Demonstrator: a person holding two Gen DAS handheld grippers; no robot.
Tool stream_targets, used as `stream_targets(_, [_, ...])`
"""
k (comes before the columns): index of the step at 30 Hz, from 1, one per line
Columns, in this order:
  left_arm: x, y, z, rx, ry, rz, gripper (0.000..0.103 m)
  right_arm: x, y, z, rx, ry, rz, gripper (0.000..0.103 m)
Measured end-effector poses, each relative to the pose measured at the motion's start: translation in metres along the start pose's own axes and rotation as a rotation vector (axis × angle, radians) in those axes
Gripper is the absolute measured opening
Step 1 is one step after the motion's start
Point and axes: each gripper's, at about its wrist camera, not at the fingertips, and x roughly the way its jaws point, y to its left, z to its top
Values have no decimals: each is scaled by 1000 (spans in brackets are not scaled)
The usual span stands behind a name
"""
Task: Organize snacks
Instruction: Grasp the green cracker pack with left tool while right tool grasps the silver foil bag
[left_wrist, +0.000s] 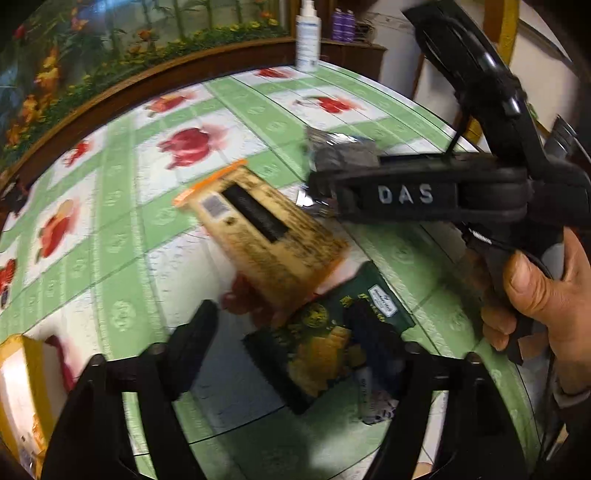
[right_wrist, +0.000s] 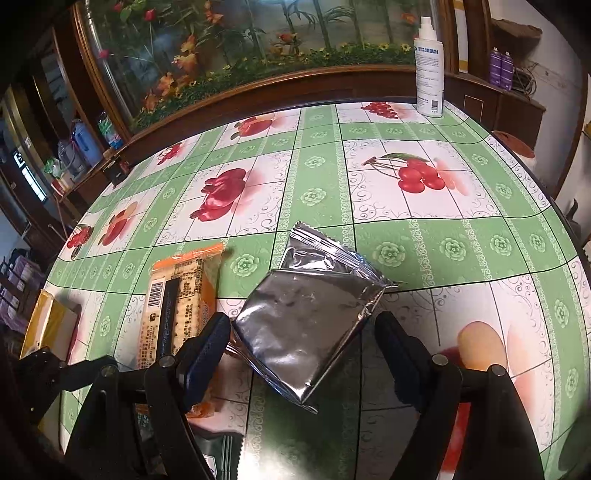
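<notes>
Right gripper (right_wrist: 303, 343), jaws apart, straddling a silver foil packet (right_wrist: 310, 325) flat on the fruit-print tablecloth (right_wrist: 461, 236), an orange cracker pack (right_wrist: 177, 299) just left of it; left gripper (left_wrist: 291, 343), jaws apart, above a green snack bag (left_wrist: 325, 339).

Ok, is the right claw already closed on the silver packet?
No, the right claw stands open around the silver packet, which lies flat on the table.

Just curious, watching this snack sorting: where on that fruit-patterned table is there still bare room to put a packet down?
Bare cloth runs from the silver packet back to the white spray bottle, and along the right edge of the table. It is crowded near the front: orange cracker pack, silver packet and green packet lie close together.
</notes>
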Motion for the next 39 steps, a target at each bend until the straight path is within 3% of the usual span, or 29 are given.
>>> stream_targets(3, [1,-7,-2,30,13,-67,85,-2,-4,-1,2,6,17,83])
stream_targets(6, [0,-20,-7,66,34,-89,86,-5,-8,-3,8,8,28,83])
stream_targets(10, [-6,-53,-19,209,60,-21,85,-7,-10,-5,-2,7,36,83])
stream_targets(15, [-5,-58,-10,195,42,98,85,-6,-9,-5,-12,6,31,83])
stream_targets(20, [0,-64,5,247,33,40,85,-8,-14,-5,-11,8,42,83])
stream_targets(24, [10,-80,11,370,25,95,86,-9,-20,-3,-11,25,84,83])
stream_targets(31, [15,-77,21,356,-10,58,89,-9,-27,-1,-36,24,89,83])
stream_targets(33, [11,-79,16,358,-26,68,80,-7,-25,0,-44,18,76,84])
stream_targets(35, [6,-82,9,371,-36,106,58,-5,-22,1,-57,10,72,84])
stream_targets(37, [1,-81,4,370,-37,114,47,-3,-15,0,-92,5,57,82])
stream_targets(38, [-2,-78,4,358,-34,97,35,-2,-12,-1,-110,4,50,76])
stream_targets(39, [-4,-75,2,337,-12,35,15,-3,-10,-3,-124,0,56,70])
